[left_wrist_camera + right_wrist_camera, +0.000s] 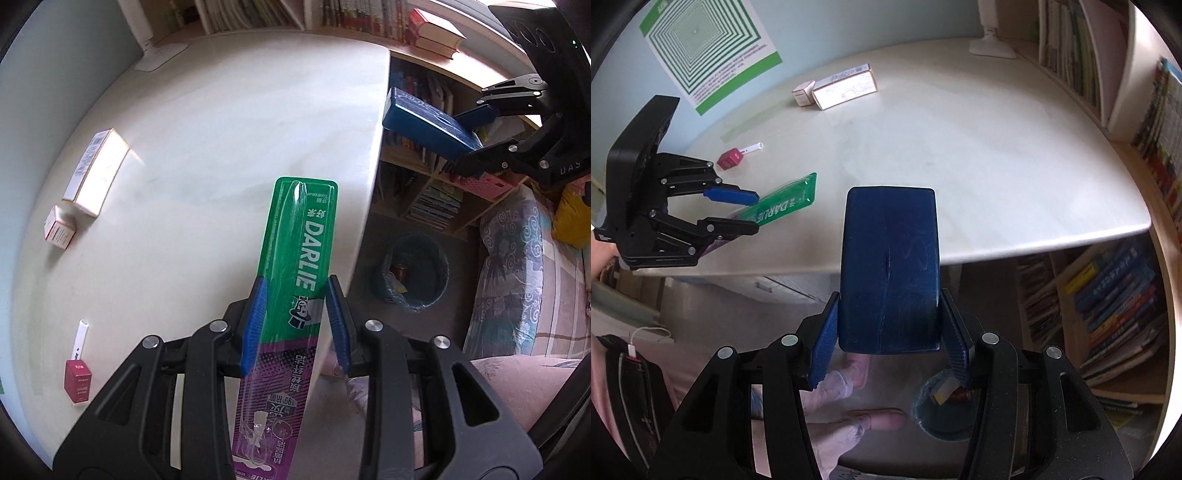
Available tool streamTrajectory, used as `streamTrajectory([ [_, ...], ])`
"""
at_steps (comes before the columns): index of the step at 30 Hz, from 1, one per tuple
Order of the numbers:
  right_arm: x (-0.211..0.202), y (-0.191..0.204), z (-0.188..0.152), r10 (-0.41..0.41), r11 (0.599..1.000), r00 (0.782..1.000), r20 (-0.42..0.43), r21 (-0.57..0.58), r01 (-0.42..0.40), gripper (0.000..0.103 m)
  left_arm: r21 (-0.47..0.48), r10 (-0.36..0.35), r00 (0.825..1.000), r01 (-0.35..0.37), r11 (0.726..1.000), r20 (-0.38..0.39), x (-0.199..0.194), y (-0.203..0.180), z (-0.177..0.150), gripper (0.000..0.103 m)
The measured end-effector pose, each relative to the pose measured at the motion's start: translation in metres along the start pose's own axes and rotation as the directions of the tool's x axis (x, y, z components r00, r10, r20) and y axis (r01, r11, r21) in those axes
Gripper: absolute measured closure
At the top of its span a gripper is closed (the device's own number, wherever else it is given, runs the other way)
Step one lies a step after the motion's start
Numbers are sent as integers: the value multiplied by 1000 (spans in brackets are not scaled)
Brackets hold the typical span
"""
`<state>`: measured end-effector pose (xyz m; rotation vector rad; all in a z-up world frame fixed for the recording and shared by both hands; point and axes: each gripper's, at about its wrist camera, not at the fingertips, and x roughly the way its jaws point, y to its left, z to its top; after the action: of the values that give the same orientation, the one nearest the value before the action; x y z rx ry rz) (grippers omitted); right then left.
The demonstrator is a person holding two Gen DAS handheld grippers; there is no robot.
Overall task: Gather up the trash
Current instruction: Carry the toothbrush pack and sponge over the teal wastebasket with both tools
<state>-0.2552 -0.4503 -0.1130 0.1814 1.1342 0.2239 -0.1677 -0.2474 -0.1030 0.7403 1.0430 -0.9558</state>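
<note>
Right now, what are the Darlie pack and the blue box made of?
Darlie pack, in the left tool: printed card under a clear glossy plastic blister, judging by the highlights and see-through bulge. Blue box, in the right tool: probably cardboard in shiny film; glare and fine wrinkle lines suggest a wrap, though that is uncertain.

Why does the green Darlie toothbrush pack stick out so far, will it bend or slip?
The Darlie toothbrush pack looks like thin card under clear plastic, so probably light and a little bendy. The left gripper pinches it near the middle, so the long end may wobble. Its glossy blister could slide between the pads.
</note>
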Motion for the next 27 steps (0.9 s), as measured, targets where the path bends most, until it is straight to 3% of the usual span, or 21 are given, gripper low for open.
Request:
streamTrajectory([
  [7, -30, -36, -85, -32, 993, 999, 4, 114, 31, 51, 106, -51, 998, 53, 993, -25, 12, -92, 14, 73],
  [14, -40, -66, -162, -58, 966, 998, -18, 252, 61, 51, 210, -116, 989, 132, 969, -88, 42, -170, 21, 73],
  [20, -32, -83, -220, -63, 923, 998, -28, 378, 69, 51, 277, -143, 978, 181, 944, -153, 76, -215, 26, 73],
  [27, 4, -104, -273, -42, 855, 998, -39, 515, 56, 51, 313, -150, 958, 224, 923, -244, 131, -249, 29, 73],
])
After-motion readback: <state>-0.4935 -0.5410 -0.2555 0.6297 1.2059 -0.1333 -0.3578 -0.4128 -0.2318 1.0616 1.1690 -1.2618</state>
